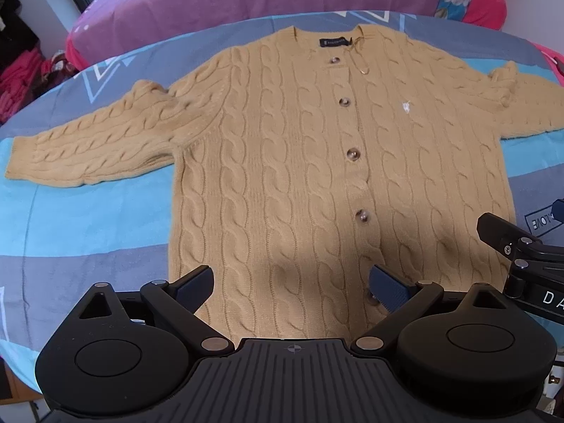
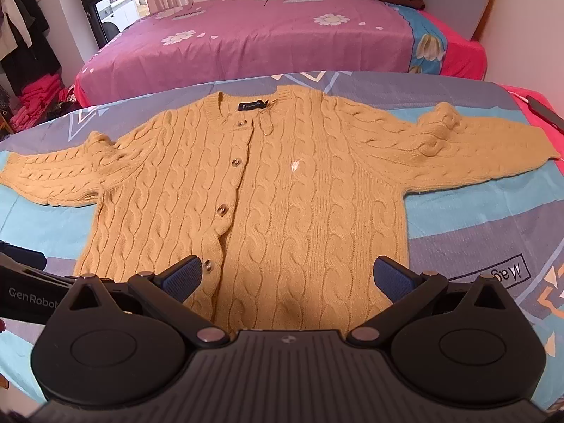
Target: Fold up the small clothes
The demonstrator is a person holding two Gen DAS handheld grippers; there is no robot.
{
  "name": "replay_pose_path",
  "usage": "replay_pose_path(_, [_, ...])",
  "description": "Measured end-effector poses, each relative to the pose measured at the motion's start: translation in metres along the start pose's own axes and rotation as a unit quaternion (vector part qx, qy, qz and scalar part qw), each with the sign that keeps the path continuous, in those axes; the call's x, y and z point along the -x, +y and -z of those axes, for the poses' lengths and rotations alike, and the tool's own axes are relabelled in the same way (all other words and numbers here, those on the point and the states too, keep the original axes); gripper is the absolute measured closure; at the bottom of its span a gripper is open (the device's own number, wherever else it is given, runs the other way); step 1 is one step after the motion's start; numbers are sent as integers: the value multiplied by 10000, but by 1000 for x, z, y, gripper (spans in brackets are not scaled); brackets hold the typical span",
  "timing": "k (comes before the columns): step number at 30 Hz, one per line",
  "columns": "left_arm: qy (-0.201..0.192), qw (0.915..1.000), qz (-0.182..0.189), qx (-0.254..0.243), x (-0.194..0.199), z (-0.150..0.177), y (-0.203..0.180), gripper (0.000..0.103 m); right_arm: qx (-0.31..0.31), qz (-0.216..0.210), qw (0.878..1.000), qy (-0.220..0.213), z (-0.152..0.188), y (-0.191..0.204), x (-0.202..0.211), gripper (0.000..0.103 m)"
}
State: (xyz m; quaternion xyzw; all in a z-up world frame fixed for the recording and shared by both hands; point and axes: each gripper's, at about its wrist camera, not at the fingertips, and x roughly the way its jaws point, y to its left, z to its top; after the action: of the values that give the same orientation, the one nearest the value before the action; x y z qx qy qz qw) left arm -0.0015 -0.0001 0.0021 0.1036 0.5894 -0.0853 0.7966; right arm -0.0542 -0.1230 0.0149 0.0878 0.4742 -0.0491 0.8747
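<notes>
A tan cable-knit cardigan [image 1: 303, 162] lies face up and buttoned on a blue and grey patterned bedspread [image 1: 88, 218], collar away from the cameras, hem nearest them; going from the left, its left-hand sleeve [image 1: 88, 148] stretches out flat toward the edge of the bedspread, then comes the body with a row of brown buttons [image 1: 353, 153] down the placket, then a small white embroidered logo [image 1: 406, 107] on the chest, and last the right-hand sleeve [image 2: 486, 151], bunched a little at the shoulder; the left gripper [image 1: 292, 285] hovers over the hem with its fingers spread wide, holding nothing; the right gripper [image 2: 290, 276] hangs likewise over the hem, fingers apart and empty; beyond lies a second bed with a purple daisy cover [image 2: 246, 35]; the knit looks thick, soft and fairly heavy for its size, likely to stretch and sag if lifted by one point, so a cuff or the ribbed hem corners seem the surest holds; folding each sleeve inward across the body appears a sensible first step, though nothing is yet folded
</notes>
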Motion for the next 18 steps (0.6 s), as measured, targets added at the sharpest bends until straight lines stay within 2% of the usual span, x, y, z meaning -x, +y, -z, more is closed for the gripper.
replay_pose_path(18, [127,9999,-36,34,-4,0,0,0,12,-51,9999,104,-1,2,-2,0])
